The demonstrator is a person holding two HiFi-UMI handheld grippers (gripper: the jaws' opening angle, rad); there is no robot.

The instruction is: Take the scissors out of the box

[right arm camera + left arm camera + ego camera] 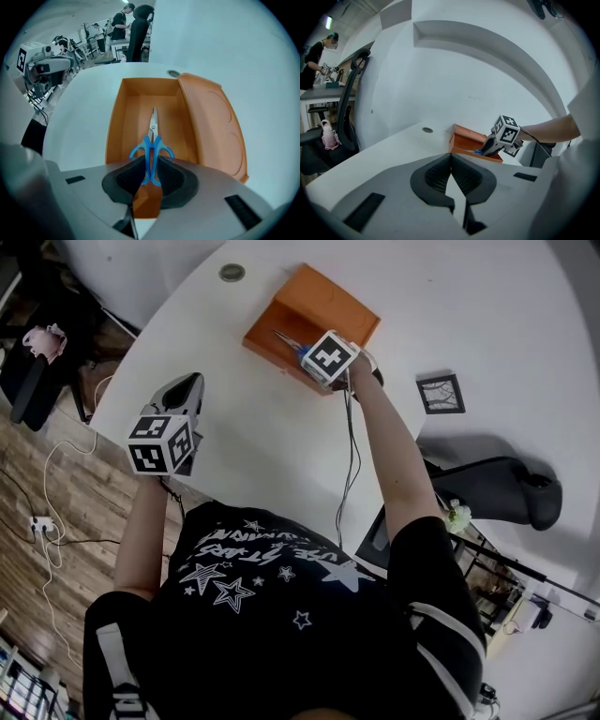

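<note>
A wide white counter (262,432) with a rounded edge fills the view from the person's head. On its far side sits an open orange box (117,136), its lid (211,122) folded out flat beside it.

The right claw (150,165) points steeply down into the near end of the box. The left claw (451,158) is held out over the near edge of the counter, well apart from the box. Its jaws are pressed together with nothing between them.

Inside the box, on its floor, lie the scissors (153,140). Their long axis runs the length of the box. The blue handles sit at the near end, and the shut steel blades point straight away from the right claw. The right claw's dark pads are clenched on the handle loops, one pad on each side.

The right hand is by far the nearer one. The grasp looks made, so the next move is likely a lift up and out of the box.
</note>
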